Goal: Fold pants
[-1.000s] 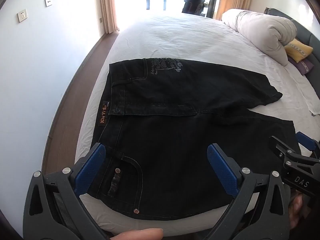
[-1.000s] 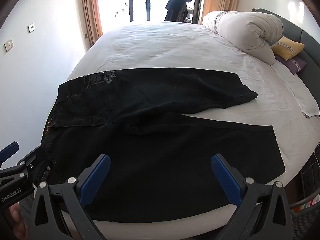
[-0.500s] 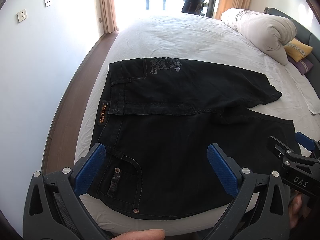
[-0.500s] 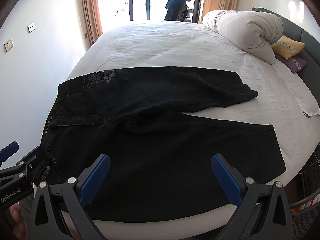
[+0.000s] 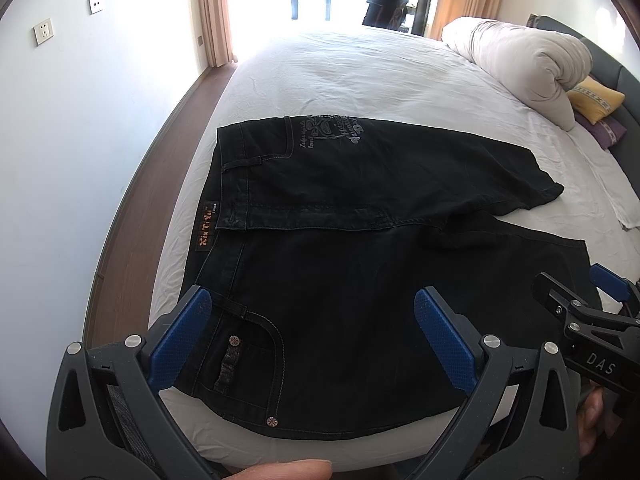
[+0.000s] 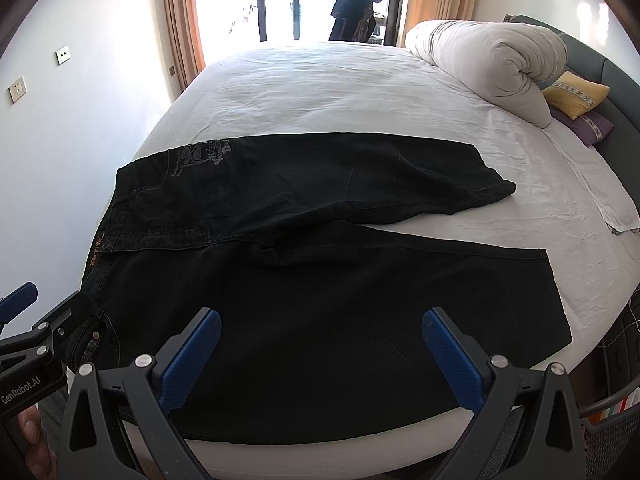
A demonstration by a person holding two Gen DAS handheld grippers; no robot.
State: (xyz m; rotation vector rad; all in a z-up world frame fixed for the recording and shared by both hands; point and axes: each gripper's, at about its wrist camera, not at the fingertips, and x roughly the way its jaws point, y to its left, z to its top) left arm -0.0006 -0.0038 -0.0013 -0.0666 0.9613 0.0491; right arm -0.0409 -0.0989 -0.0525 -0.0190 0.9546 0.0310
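Left gripper [image 5: 308, 332] hangs low with its blue pads spread wide — nothing between them. Right gripper [image 6: 320, 344] sits level beside it, jaws just as wide, also empty. Each one shows at the edge of the other's view — right gripper [image 5: 592, 320] on the right, left gripper [image 6: 36, 320] on the left.

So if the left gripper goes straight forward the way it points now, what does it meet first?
Probably the black pants on the bed. The open left gripper points at the hip area near the front pocket; exact depth is unclear.
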